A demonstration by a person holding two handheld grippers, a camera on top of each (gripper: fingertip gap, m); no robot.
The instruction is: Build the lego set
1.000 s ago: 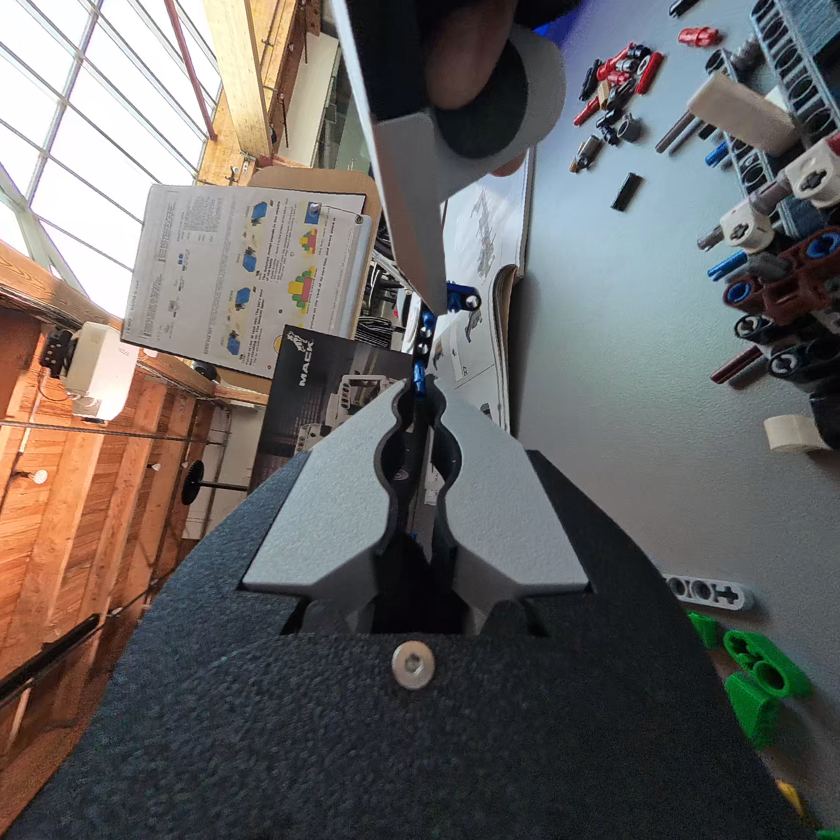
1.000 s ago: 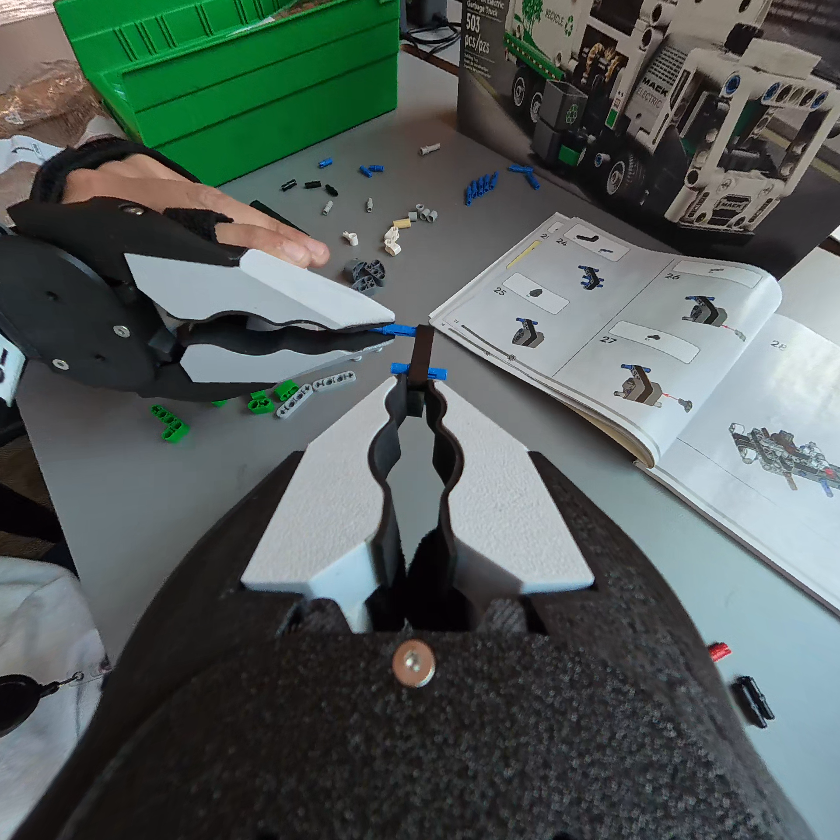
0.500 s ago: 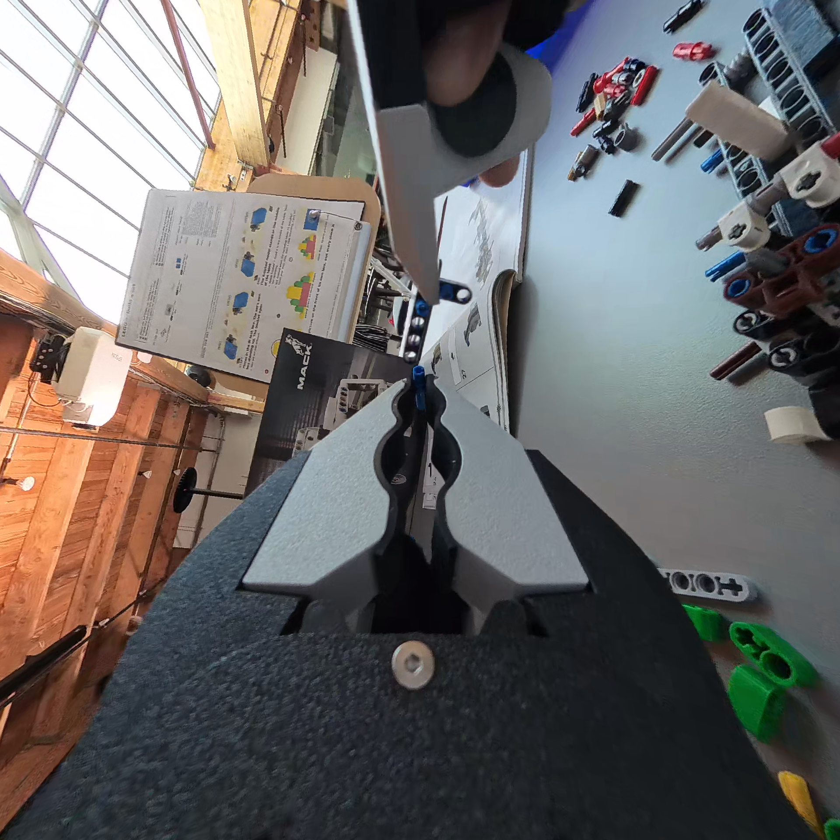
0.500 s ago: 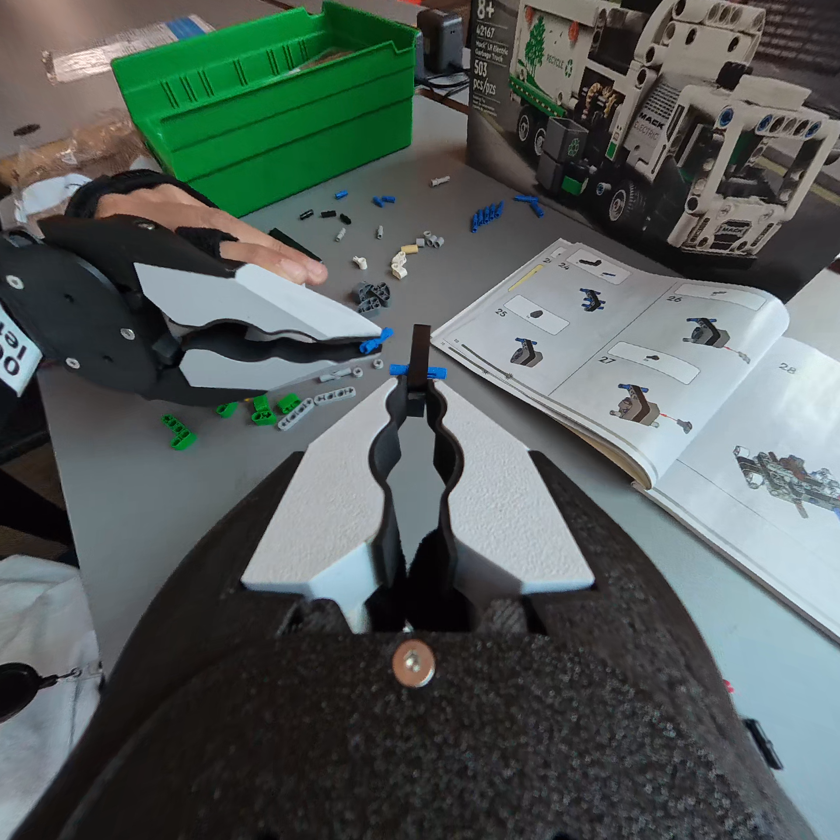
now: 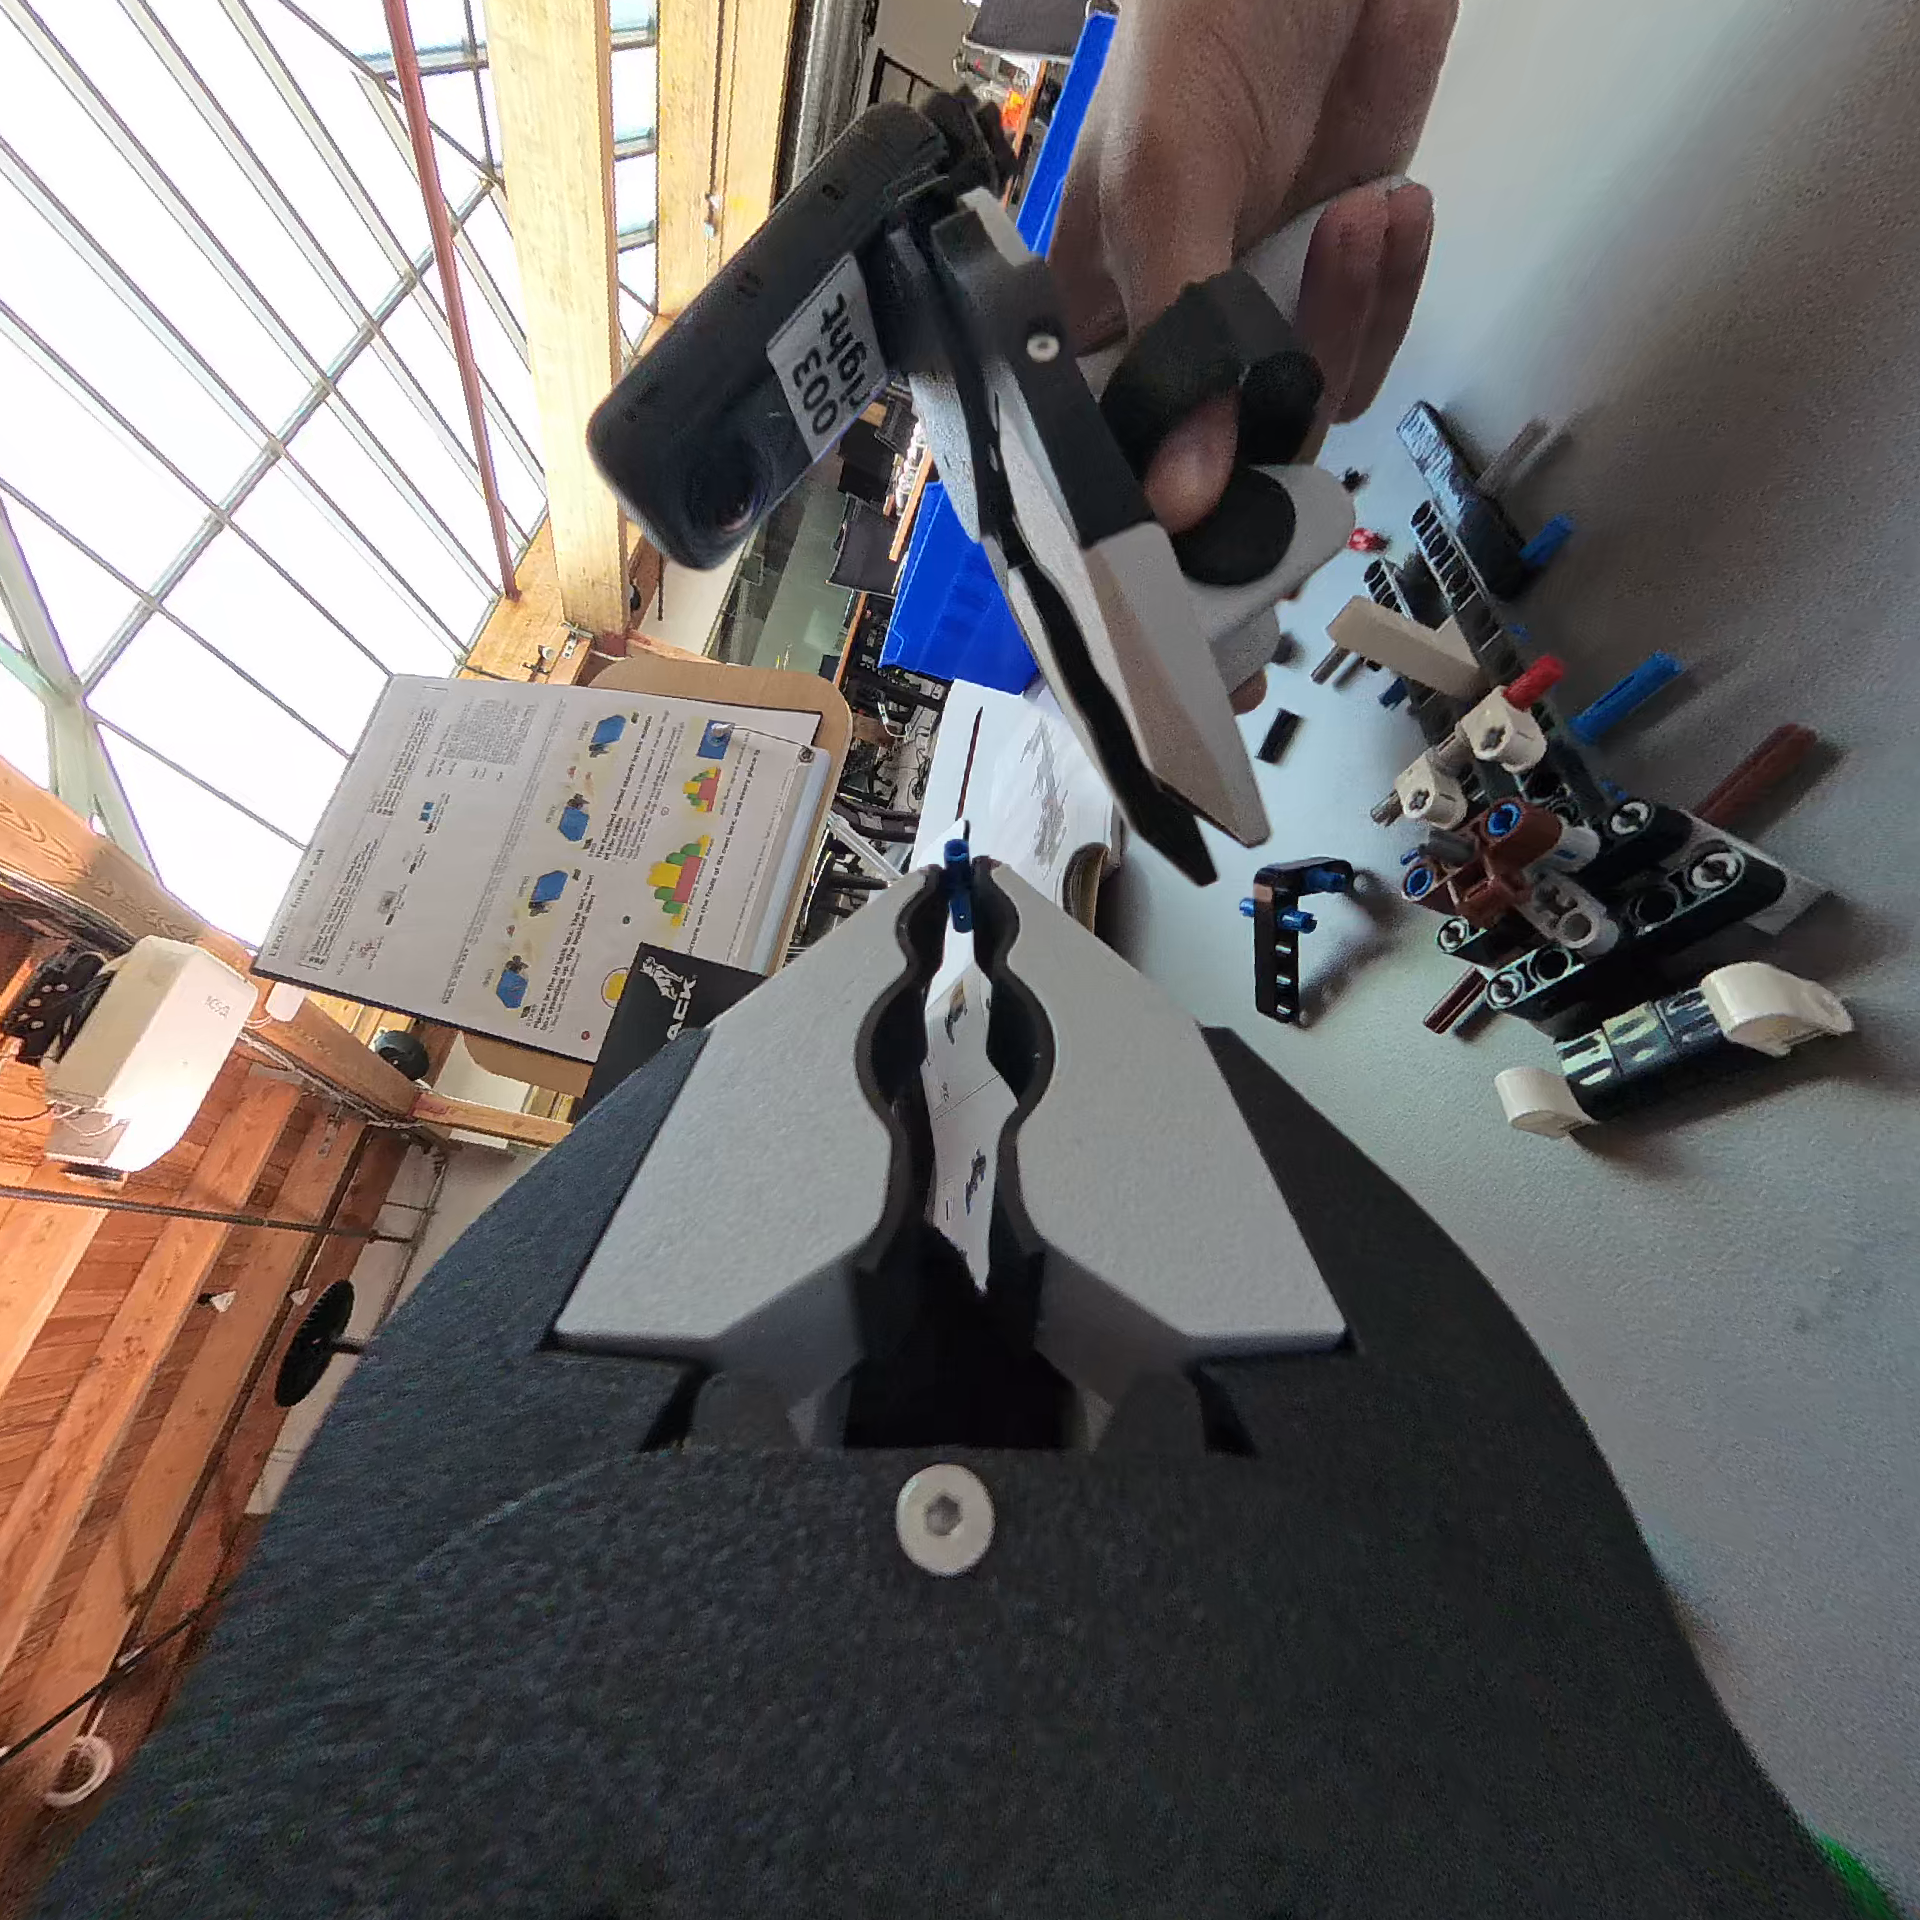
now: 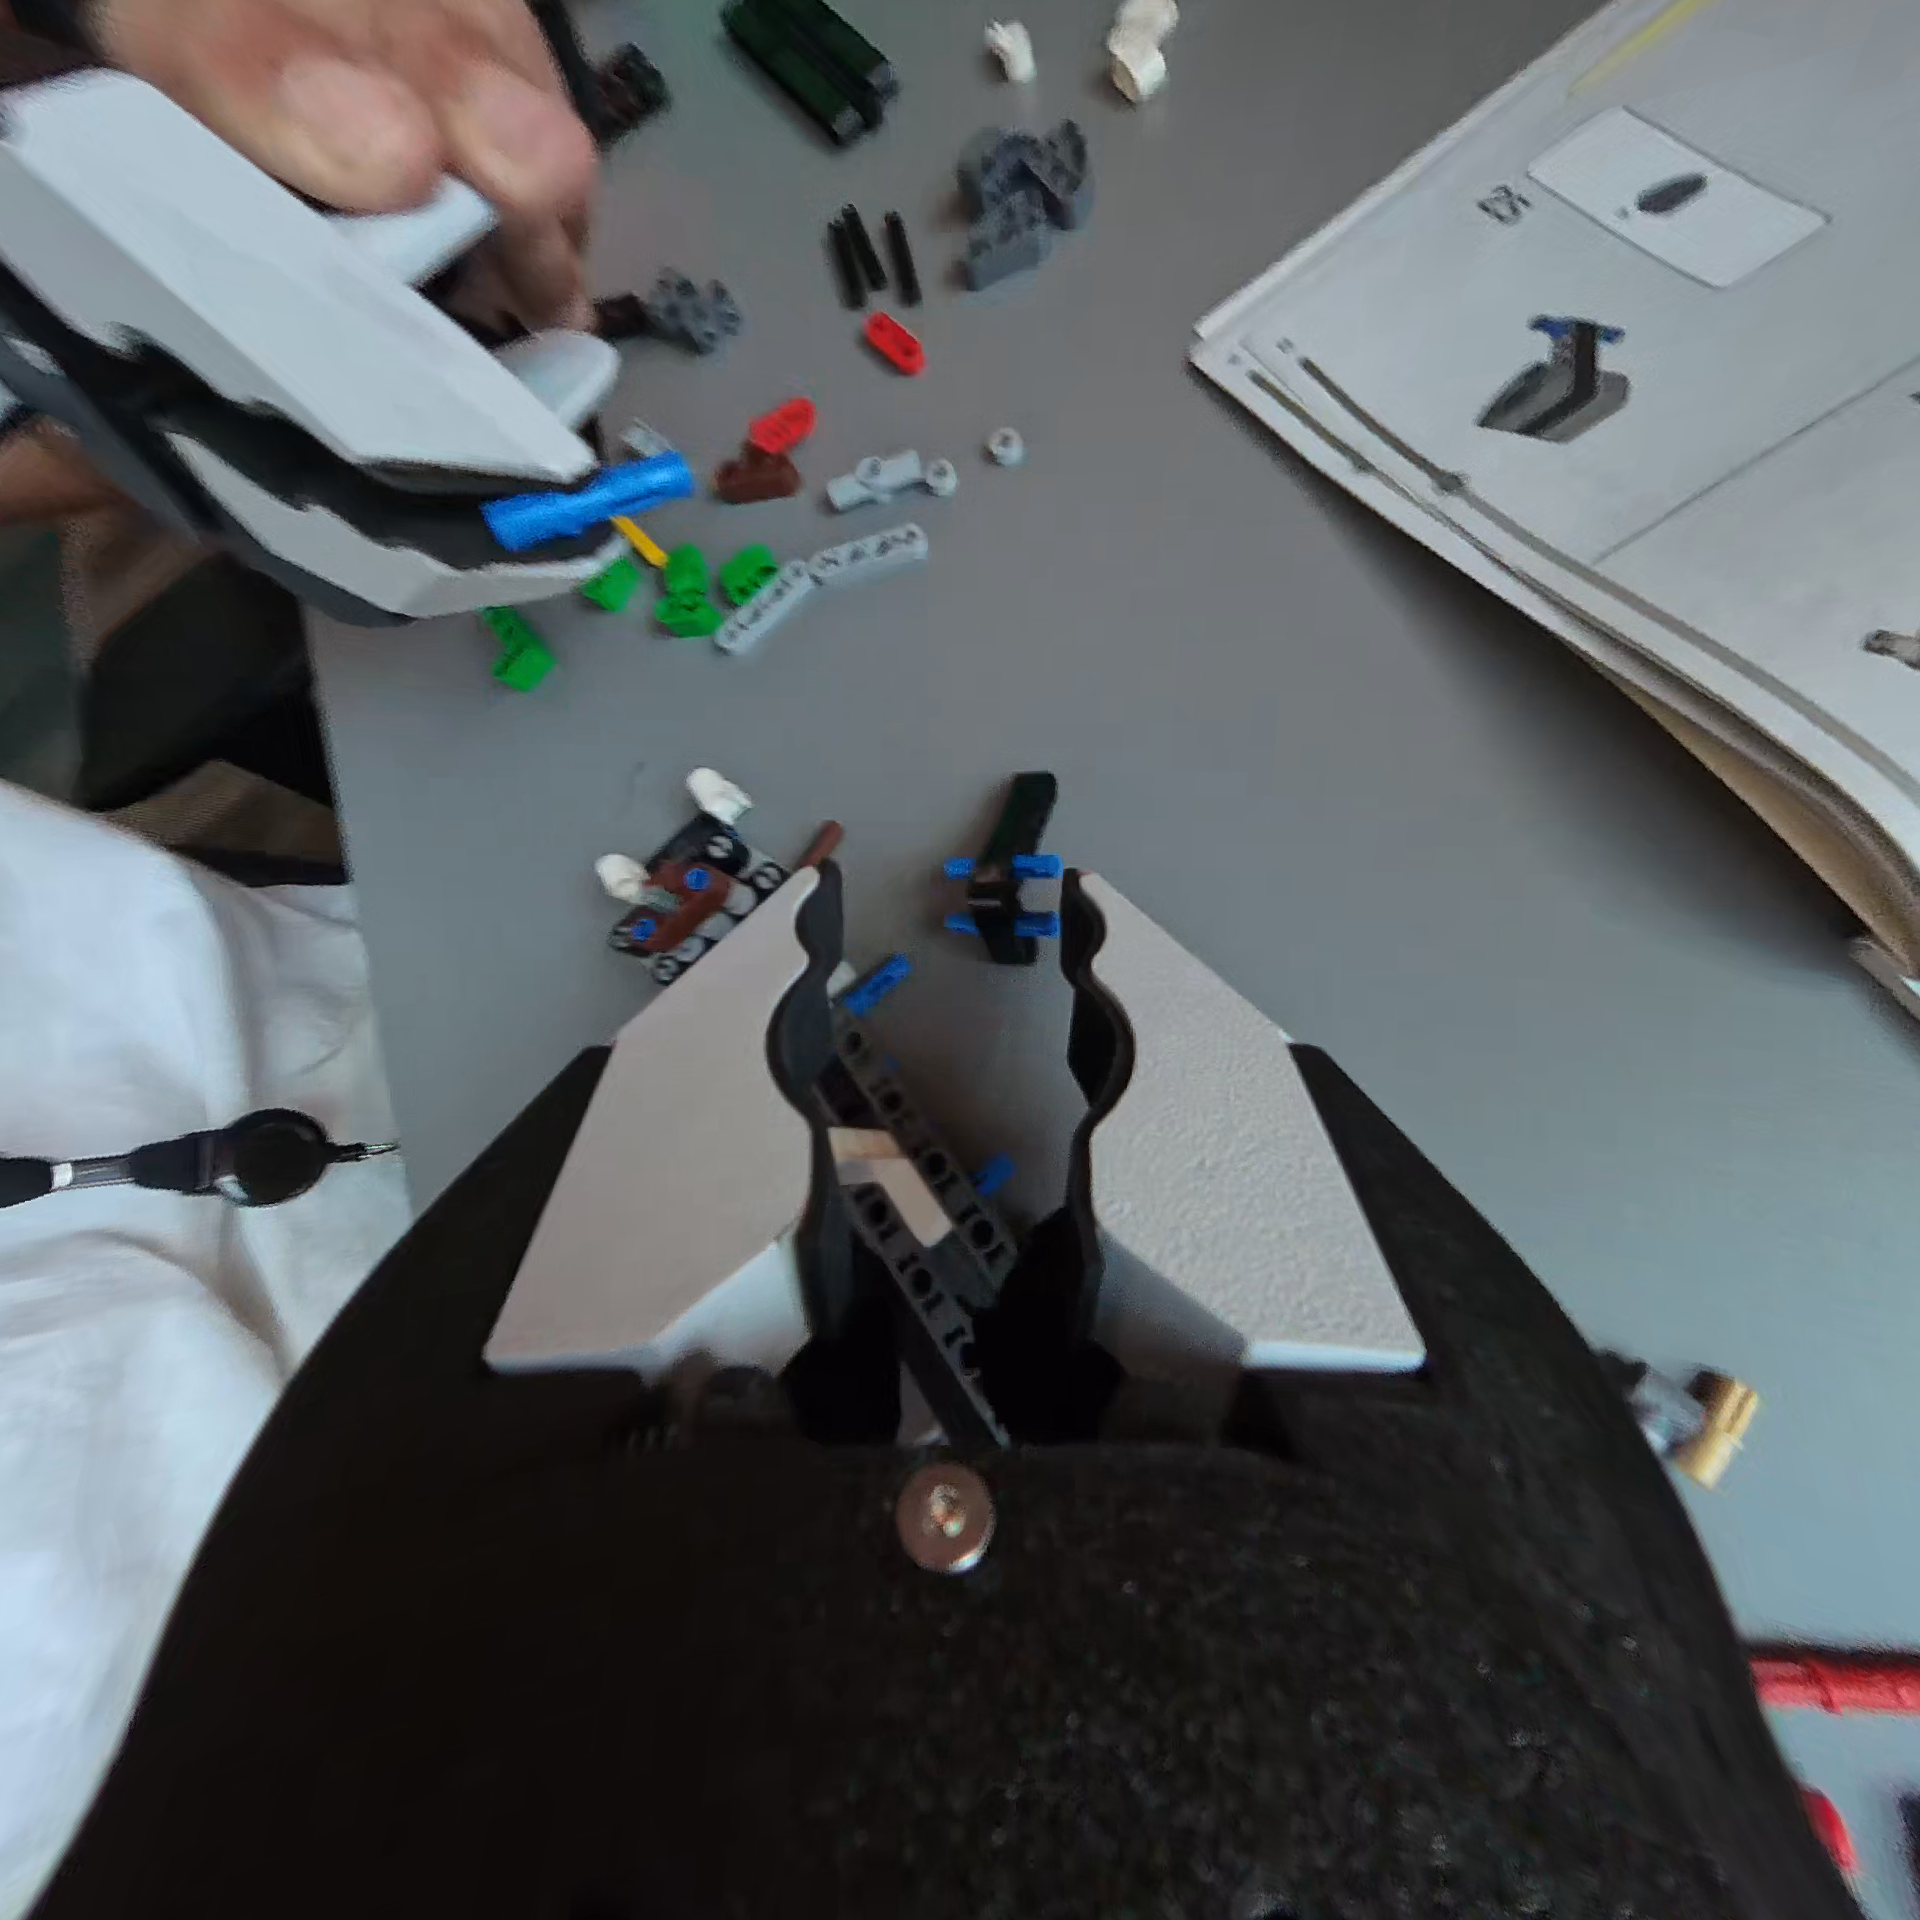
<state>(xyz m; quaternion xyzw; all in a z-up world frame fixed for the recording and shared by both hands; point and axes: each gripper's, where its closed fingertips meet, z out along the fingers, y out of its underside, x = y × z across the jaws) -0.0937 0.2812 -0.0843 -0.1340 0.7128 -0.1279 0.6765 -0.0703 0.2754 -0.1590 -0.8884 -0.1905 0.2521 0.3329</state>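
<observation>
Blue plastic pin [image 5: 958, 891] is clamped in left gripper [image 5: 961, 878]; right gripper [image 6: 951, 883] is spread, bare, just beside black L-shaped beam [image 6: 1006, 883].

Bare grey surface [image 6: 1299, 790] lay open from 12 to 3 o'clock of the right gripper [image 6: 951, 883], black angled piece [image 6: 1003, 894] blocked just ahead, part-built model [image 6: 686, 894] at 10 o'clock, booklet [image 6: 1621, 416] at 2 o'clock, loose parts [image 6: 748, 582] beyond at 11.

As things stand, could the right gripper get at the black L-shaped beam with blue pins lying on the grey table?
Probably yes. The right gripper hangs open just above the black L-shaped beam with blue pins, which lies alone on bare grey table with nothing over it. The left gripper, shut on a blue pin, is off to the side.
</observation>
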